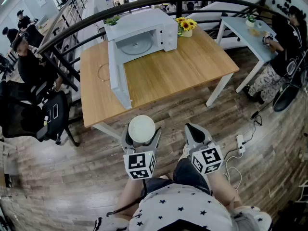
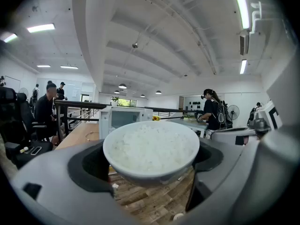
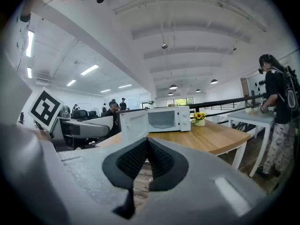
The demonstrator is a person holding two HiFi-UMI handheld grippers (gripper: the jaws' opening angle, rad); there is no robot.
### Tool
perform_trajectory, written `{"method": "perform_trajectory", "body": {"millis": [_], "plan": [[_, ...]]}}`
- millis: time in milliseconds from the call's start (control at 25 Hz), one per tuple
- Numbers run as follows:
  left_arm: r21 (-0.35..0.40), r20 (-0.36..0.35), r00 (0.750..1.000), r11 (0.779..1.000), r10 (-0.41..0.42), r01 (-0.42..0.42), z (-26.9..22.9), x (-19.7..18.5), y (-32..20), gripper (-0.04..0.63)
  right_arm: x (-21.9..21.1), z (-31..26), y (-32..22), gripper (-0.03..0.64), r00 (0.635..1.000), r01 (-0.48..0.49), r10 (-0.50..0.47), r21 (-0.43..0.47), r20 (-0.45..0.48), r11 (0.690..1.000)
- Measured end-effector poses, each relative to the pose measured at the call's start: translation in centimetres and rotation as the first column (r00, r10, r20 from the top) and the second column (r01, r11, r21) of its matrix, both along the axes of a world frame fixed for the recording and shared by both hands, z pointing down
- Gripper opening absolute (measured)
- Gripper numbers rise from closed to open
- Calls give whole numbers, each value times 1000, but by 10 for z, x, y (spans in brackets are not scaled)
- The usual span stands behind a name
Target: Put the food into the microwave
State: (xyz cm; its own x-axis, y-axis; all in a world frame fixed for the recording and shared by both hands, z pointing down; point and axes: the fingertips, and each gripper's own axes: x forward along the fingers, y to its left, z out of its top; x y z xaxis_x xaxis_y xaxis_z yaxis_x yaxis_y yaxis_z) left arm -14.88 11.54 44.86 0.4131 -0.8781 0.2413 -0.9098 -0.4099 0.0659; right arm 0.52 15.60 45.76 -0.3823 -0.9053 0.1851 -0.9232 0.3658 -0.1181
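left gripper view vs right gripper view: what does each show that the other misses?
Left gripper view only: the bowl of rice, gripped between the wide-spread jaws of the left claw. Right gripper view only: the right claw, jaws together, nothing held. Both: the white microwave with its door open on the wooden table, the sunflowers beside it, and a person in black standing at right.

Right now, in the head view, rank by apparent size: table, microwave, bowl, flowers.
1. table
2. microwave
3. bowl and flowers: they look about alike, and the bowl is nearer the camera, so unranked.
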Motion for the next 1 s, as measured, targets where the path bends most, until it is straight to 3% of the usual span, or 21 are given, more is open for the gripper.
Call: {"method": "perform_trajectory", "body": {"millis": [400, 1000], "plan": [[-13, -44, 998, 999, 46, -47, -17, -7, 87, 492, -21, -33, 82, 5, 999, 14, -12, 52, -38, 999], [1, -61, 993, 995, 100, -101, -23, -2, 110, 492, -26, -35, 116, 6, 1000, -20, 20, 49, -1, 999]]}}
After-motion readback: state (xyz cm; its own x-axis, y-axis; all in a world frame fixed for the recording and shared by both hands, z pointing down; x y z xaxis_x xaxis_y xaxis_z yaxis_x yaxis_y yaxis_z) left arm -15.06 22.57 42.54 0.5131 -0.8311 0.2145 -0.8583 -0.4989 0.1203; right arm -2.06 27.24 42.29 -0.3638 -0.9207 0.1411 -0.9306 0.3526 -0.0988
